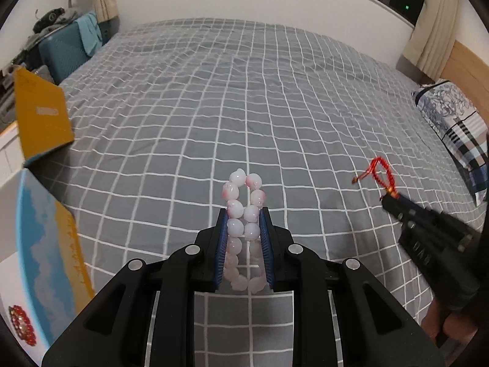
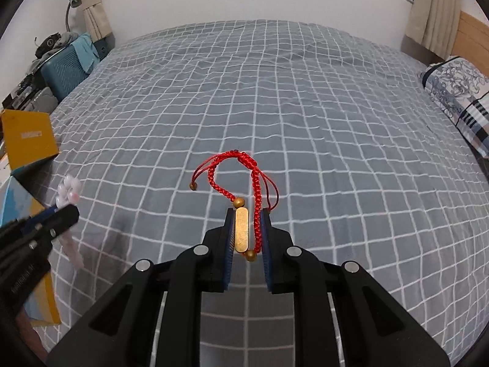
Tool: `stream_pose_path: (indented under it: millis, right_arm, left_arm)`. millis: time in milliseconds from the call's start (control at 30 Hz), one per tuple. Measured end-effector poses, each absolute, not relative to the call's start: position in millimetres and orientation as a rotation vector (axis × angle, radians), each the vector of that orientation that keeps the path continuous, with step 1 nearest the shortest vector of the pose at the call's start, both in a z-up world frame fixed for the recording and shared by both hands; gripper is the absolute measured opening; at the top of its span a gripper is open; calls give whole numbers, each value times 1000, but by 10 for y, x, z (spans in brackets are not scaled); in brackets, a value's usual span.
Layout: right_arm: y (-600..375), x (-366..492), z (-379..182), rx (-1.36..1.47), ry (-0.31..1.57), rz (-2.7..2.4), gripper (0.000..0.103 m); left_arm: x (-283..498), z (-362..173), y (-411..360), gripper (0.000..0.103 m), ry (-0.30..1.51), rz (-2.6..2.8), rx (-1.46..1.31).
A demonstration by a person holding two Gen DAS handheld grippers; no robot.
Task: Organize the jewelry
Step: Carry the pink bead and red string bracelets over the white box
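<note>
Gripping a pink bead bracelet (image 1: 244, 232), the left gripper (image 1: 244, 214) has its blue pads nearly together, pressed against both sides of the loop; the beads are squeezed into two rows, with the far end of the loop sticking out past the fingertips, clear of the bedspread. In its own view the right gripper (image 2: 247, 214) is likewise almost closed, pinching a red braided bracelet (image 2: 241, 177) by its flat gold bar and one cord strand; the braid arches up beyond the tips, and a loose cord end with a small gold bead hangs to the left. Both pieces are held above the grey checked bedspread (image 1: 275, 107), well apart from each other. At the lower left edge of the left view, a blue and yellow box (image 1: 45, 250) sits open, with a red bead bracelet (image 1: 23, 324) lying inside. Beyond it stands the yellow lid (image 1: 41, 116). A patterned pillow (image 1: 452, 122) lies at the far right, near the wooden headboard (image 1: 467, 64). A teal suitcase (image 1: 61, 52) stands past the far left edge of the bed.
</note>
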State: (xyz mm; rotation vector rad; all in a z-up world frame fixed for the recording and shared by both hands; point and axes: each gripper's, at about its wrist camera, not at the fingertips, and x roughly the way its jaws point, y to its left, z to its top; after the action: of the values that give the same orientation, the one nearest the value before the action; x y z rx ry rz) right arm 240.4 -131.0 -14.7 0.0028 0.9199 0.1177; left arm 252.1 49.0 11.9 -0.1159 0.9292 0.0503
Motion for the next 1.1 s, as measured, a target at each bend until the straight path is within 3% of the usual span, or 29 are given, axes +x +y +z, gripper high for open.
stream_pose_path:
  millis: [567, 1100]
  right_arm:
    - [-694, 1774, 317, -35, 860, 180, 15]
    - [533, 1115, 923, -108, 767, 352, 15]
  left_arm:
    - [1843, 560, 888, 20, 884, 116, -114]
    - [991, 1095, 1836, 20, 823, 265, -119]
